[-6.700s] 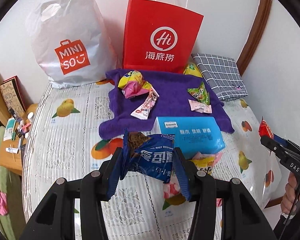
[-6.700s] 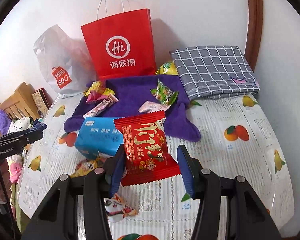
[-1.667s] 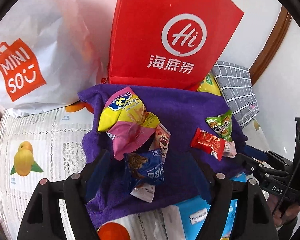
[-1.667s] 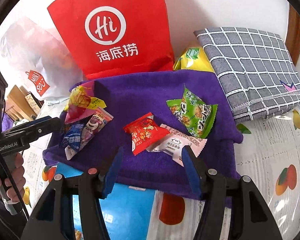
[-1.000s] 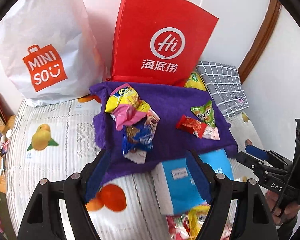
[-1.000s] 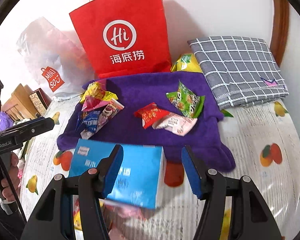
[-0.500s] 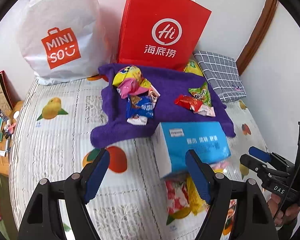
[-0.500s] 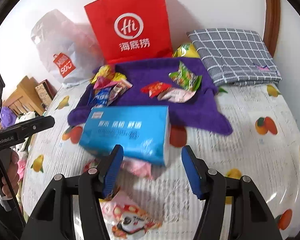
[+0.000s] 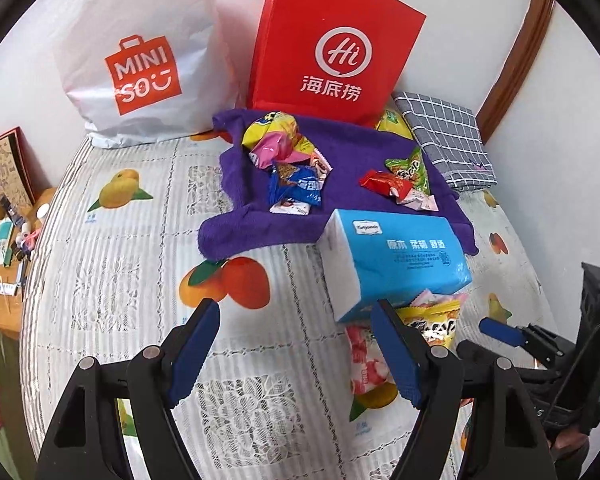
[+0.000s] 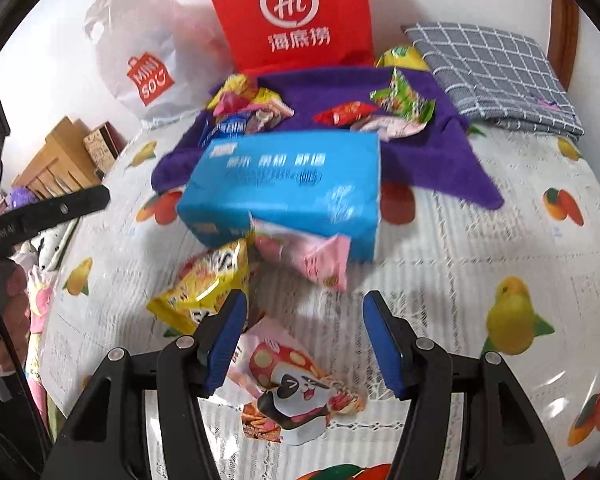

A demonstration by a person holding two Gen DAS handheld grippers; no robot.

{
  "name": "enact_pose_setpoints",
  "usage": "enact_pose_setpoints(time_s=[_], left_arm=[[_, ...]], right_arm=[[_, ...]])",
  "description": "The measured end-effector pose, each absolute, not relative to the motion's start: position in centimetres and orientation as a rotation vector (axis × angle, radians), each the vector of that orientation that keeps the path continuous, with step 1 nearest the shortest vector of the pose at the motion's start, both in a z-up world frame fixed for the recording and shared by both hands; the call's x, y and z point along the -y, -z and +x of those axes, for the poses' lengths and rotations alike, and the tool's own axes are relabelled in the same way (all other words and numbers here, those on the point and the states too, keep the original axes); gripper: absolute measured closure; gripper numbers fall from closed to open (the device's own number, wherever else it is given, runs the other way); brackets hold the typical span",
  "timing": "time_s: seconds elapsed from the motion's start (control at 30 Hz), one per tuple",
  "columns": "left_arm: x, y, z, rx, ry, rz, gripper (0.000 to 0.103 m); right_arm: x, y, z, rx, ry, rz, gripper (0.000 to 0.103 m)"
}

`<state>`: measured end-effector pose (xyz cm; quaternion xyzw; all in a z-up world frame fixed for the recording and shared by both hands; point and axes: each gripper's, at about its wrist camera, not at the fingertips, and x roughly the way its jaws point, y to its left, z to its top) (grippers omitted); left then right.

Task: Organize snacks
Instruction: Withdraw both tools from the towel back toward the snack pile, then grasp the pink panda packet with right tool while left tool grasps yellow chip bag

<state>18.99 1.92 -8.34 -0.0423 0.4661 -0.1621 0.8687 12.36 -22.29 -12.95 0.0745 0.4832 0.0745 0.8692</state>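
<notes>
Both of our grippers hang wide apart and carry nothing. Our left gripper [image 9: 296, 344] hovers over the fruit-print bed cover [image 9: 112, 256], with bare cover between its blue pads. Ahead and to its right lies a blue tissue pack [image 9: 396, 260], and just beside its right finger a yellow snack bag [image 9: 432, 320] and a pink-and-white snack packet [image 9: 366, 360] lie at the near edge of that pack. Farther ahead a purple towel [image 9: 348, 152] is spread, carrying two clusters of snacks: on the left a yellow-and-pink bag [image 9: 272, 136] with a blue cookie packet [image 9: 296, 188] just in front of it, and on the right a red packet [image 9: 384, 184] touching a green packet [image 9: 410, 168]. Behind the towel stand a red paper bag [image 9: 332, 48] and a white MINISO bag [image 9: 140, 56]; a grey checked cloth [image 9: 448, 140] lies far right.

Our right gripper [image 10: 304, 344] hovers low over the bed. Just under and slightly behind its fingertips lies a mushroom-print snack packet [image 10: 292, 384]. The yellow bag [image 10: 204, 284] lies just beside its left finger, and a pink packet [image 10: 316, 260] sits directly ahead, touching the tissue pack [image 10: 284, 184], which is blurred in this view. The towel [image 10: 428, 160] with its snacks lies beyond.
</notes>
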Motion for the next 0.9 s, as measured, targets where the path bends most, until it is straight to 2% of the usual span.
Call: enact_pose_setpoints(time_s=[0.3,0.7,0.9], left_arm=[[-2.4,9.6,18.9,-1.0,0.338,-0.107,0.027],[-0.7,10.1,18.2,-1.014,0.366,-0.07,0.027],[-0.1,10.2,17.8,-1.016,0.373,-0.066,0.027]], right_arm=[[22.0,14.8,11.7,-1.07,-0.233,0.217,0.043],[20.7,14.8,8.6,-1.087,-0.338,0.137,0.041],[20.5,14.6,7.2,-1.083,-0.386,0.068,0.034]])
